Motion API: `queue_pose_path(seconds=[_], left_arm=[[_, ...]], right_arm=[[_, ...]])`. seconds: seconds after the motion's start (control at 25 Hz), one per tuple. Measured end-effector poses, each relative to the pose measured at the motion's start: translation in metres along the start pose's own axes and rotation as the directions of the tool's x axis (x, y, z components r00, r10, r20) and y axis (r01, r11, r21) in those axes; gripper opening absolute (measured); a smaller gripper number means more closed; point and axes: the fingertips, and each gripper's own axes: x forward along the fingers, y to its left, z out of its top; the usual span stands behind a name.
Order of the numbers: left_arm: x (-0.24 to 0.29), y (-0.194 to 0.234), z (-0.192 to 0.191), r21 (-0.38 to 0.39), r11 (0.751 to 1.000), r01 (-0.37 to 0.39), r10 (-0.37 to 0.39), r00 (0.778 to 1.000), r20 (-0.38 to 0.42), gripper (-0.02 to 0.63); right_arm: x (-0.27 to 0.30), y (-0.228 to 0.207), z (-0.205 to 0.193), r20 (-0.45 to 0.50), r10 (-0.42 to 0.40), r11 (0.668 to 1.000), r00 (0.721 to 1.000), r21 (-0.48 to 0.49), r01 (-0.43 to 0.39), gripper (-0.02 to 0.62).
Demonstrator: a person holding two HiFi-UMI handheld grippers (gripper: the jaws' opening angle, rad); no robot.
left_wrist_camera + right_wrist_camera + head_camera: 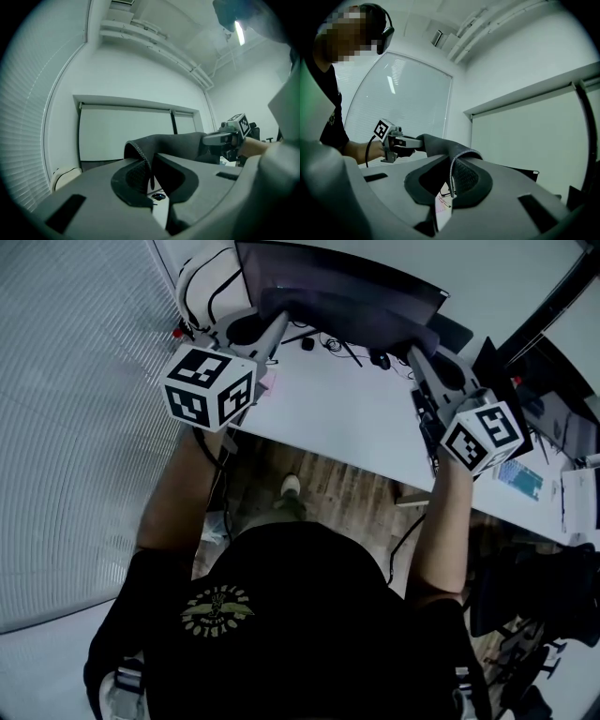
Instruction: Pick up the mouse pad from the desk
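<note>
Head view is showing slatted blinds [75, 427] running down the far left. Next to them the left gripper [270, 326] is hovering over the left end of the white bench [347, 418]. Its jaws are pinching one end of the dark mouse pad [347, 313]. Left gripper view is backing that up: the jaws are squeezing together on the pad's stitched edge, and the textured side of the pad is lying against one jaw (no real gap between them).

So the mouse pad is hanging in the air above the bench, stretching from one gripper across to the other and drooping a bit in the middle. As far as I can tell it isn't touching the benchtop anywhere. Under it, some dark cables [328, 341] are lying on the white surface, with a strip of wooden floor [319, 474] showing nearer the person.

Moving right, the right gripper [424, 357] is doing the same job on the other end. In the right gripper view its jaws are clamping shut on the pad's edge, and the pad is curling up out of them and running off toward the other gripper. Both grippers are pointing roughly level, with their marker cubes facing up at the head camera.
</note>
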Motion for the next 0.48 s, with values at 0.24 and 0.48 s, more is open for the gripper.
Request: queue_pose_path(seconds=[0.24, 0.48], left_arm=[[-0.001, -0.009, 0.009, -0.006, 1.000, 0.009, -0.009, 1.000, 0.021, 0.020], [0.002, -0.016, 0.008, -0.015, 1.000, 0.018, -0.017, 1.000, 0.018, 0.020]], right_arm=[[-0.011, 0.000, 0.008, 0.007, -0.001, 1.000, 1.000, -0.010, 0.001, 0.014], [-0.020, 0.001, 0.009, 0.002, -0.015, 1.000, 1.000, -0.004, 0.015, 0.014]])
